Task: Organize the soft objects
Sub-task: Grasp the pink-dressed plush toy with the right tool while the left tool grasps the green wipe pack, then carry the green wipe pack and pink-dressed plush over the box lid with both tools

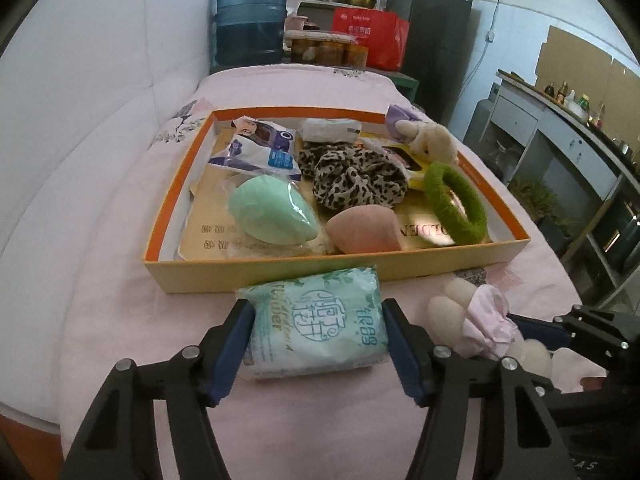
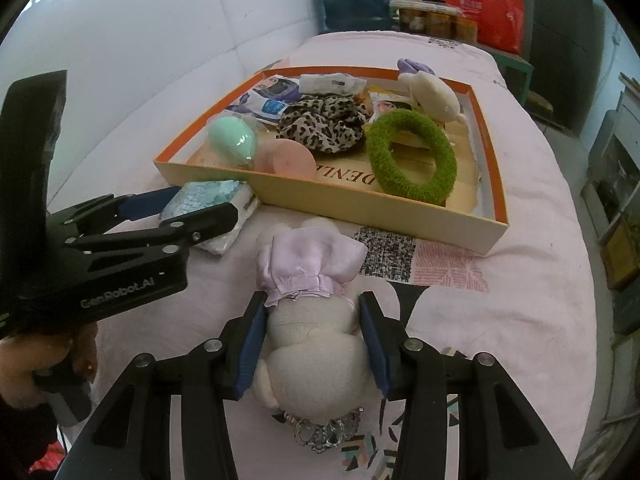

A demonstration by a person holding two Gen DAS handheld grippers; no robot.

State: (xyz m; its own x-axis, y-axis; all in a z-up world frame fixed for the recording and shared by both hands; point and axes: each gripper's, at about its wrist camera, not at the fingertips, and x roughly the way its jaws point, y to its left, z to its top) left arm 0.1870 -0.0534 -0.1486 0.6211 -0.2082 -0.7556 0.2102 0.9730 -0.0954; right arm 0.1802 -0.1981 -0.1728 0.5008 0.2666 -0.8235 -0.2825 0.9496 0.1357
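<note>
While the tissue pack (image 1: 316,324) is lying crosswise between the left gripper (image 1: 318,344) pads, touching both, the box (image 1: 440,264) is sitting just ahead; the right gripper (image 2: 314,344) is clasping the plush doll (image 2: 312,344).

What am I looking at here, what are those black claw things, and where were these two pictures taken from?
These are hand-held tools, not a robot: a person grips a two-finger claw in each hand, and each claw carries a camera looking out along its fingers. One picture comes from the left gripper, the other from the right gripper. Both sit over a pink bedcover. The left one has its blue pads against the sides of a tissue pack; the right one is closed around a plush doll in a lilac dress. Behind them is an orange-rimmed box holding a green sponge, a pink sponge, a leopard scrunchie, a green fuzzy ring and a cream plush toy.
</note>
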